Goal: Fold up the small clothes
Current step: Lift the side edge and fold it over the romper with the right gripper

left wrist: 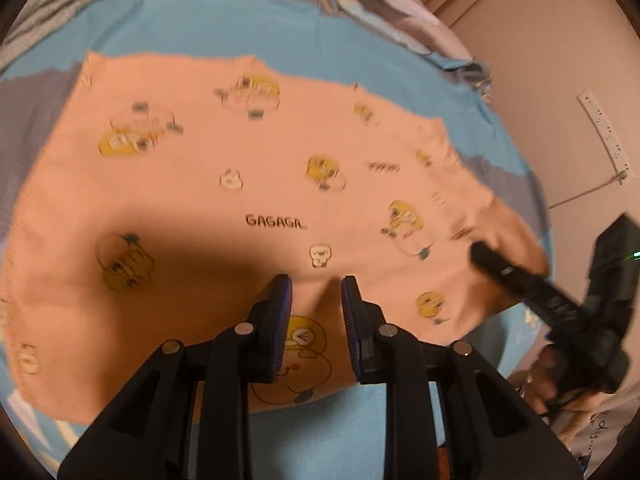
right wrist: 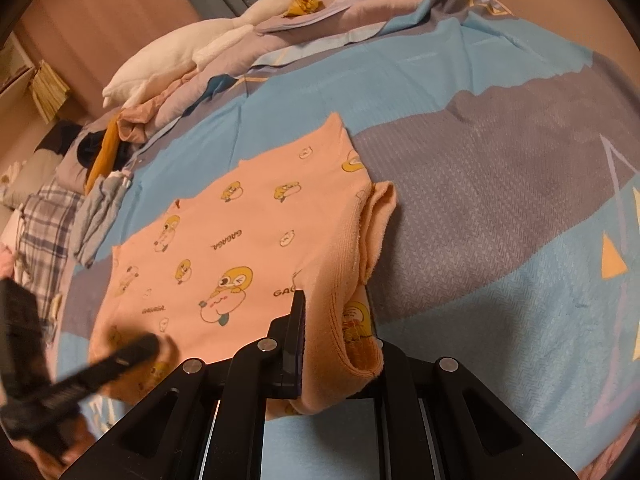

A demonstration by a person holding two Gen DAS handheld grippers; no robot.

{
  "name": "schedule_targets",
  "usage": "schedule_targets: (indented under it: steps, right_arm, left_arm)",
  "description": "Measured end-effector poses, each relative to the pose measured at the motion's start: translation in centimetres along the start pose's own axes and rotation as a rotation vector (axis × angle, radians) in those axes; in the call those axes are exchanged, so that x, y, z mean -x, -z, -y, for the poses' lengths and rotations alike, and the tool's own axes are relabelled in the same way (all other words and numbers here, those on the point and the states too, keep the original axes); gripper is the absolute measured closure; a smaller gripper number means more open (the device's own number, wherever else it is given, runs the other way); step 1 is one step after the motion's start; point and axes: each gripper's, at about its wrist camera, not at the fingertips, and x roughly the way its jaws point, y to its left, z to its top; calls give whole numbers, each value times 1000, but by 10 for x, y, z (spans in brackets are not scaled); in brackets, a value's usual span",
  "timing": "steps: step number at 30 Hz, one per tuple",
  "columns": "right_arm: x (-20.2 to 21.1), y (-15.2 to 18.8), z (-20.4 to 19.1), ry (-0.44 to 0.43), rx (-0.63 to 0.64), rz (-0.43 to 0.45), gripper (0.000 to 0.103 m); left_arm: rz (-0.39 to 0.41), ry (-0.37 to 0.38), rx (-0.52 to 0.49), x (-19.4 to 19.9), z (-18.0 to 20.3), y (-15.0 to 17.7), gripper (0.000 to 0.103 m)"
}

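Note:
A small peach garment (left wrist: 248, 184) printed with yellow cartoon ducks and "GAGAGA" lies spread on the bed. My left gripper (left wrist: 316, 292) is open, its jaws apart just above the garment's near edge, holding nothing. My right gripper (right wrist: 332, 320) is shut on the garment's ribbed edge (right wrist: 344, 280), which bunches up between the fingers and hides the right finger. The garment's body (right wrist: 240, 248) lies flat to the left of that grip. The right gripper shows in the left wrist view (left wrist: 508, 268) at the garment's right edge. The left gripper shows in the right wrist view (right wrist: 128, 352).
The bed has a blue and grey patterned cover (right wrist: 480, 184). A white plush goose (right wrist: 192, 44) and piled clothes (right wrist: 112, 140) lie at the bed's far side. A wall with a white power strip (left wrist: 606, 136) is to the right.

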Motion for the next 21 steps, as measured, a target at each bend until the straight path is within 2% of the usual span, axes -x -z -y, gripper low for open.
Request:
schedule_targets:
  steps: [5,8,13,17,21]
  right_arm:
    - [6,-8,-12,-23,52,40,91]
    - [12,-17,-26,-66,87,67,91]
    - [22,-30,-70,-132,228,119,91]
    - [21,-30,-106,-190,341,122,91]
    - [13,-21,-145,-258,459,92,91]
  left_arm:
    - [5,28,33,0,-7,2,79]
    - [-4,59,64,4,-12,5,79]
    - [-8,89,113,26,-23,13,79]
    - [75,98,162,63,-44,14,77]
    - [162,60,214,100,-71,14,77]
